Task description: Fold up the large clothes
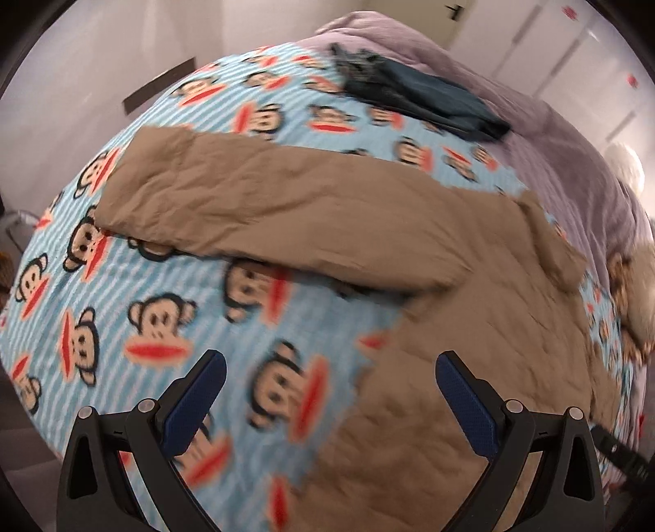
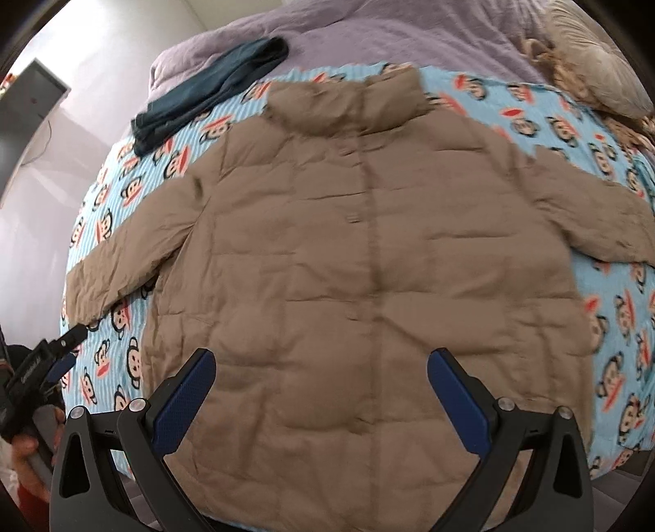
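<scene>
A tan quilted jacket [image 2: 368, 262] lies flat on a bed, front up, collar at the far end and both sleeves spread out sideways. My right gripper [image 2: 321, 370] hovers open above the jacket's lower hem, with nothing between its fingers. In the left wrist view the jacket's left sleeve [image 1: 254, 200] stretches across the blanket and its body [image 1: 470, 368] fills the lower right. My left gripper [image 1: 329, 374] is open above the blanket beside the jacket's side edge and holds nothing. The left gripper [image 2: 67, 348] also shows at the lower left of the right wrist view, held by a hand [image 2: 24, 458].
The bed carries a light-blue striped blanket with monkey faces [image 1: 123, 327]. A folded dark teal garment [image 2: 208, 86] lies past the jacket's left shoulder, partly on a lilac duvet [image 2: 368, 37]. A pillow and a plush toy [image 2: 593, 61] sit at the far right. White wardrobe doors [image 1: 552, 41] stand behind.
</scene>
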Demonstrator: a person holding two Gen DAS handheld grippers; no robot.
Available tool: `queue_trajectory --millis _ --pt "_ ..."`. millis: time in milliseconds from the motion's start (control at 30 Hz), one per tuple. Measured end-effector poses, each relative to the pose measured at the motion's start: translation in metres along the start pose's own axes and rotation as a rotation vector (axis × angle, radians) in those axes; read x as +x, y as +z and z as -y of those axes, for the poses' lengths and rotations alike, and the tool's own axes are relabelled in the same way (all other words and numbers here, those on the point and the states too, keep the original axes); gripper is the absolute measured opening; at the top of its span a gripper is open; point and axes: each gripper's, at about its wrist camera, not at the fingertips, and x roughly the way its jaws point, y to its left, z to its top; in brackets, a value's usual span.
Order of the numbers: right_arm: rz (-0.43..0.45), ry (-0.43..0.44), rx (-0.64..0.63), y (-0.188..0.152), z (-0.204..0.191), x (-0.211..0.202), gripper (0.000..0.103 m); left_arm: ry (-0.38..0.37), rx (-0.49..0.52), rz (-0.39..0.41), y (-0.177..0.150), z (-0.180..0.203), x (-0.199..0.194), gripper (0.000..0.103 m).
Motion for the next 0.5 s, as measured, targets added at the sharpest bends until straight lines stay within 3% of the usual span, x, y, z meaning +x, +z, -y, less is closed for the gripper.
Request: queue_trajectory --millis 367,500 --pt "-0.096 -0.011 -0.154 0.017 -0.108 0.079 0.103 -0.202 -0.273 -0.039 0.047 -0.106 0.1 0.103" --pt "-0.117 0.007 -0.165 0.017 -0.127 0.096 0.103 -0.256 -0.352 0.012 0.062 -0.12 0.114 0.103"
